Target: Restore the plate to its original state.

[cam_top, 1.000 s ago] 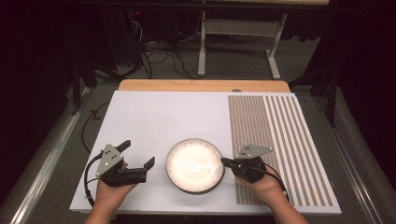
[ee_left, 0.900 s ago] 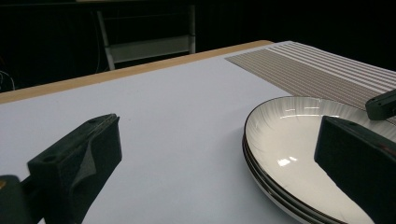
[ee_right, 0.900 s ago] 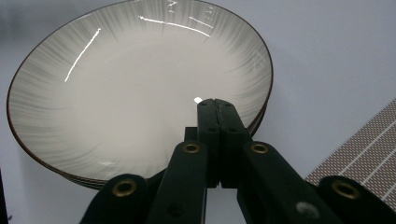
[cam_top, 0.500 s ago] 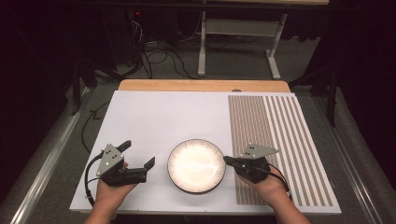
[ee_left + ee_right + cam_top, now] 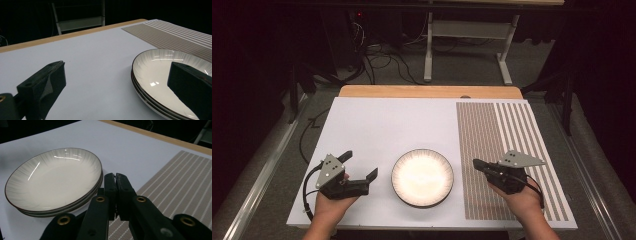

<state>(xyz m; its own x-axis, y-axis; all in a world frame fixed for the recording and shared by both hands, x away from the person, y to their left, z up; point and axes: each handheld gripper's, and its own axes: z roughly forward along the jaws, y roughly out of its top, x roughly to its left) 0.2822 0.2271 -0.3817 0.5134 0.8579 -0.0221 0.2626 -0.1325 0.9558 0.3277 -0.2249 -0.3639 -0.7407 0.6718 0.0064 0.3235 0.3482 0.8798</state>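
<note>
Since the plates (image 5: pixel 422 177) sit stacked on the desk (image 5: pixel 377 125) between a wide-open left hand-held gripper (image 5: pixel 360 169) and an empty, closed right hand-held gripper (image 5: pixel 475 163), gripping one rim could drag both plates or tip the stack.

Black tools (image 5: pixel 362 181) (image 5: pixel 477 164), grey three-cornered plates, brass screws, trailing black cables.
</note>
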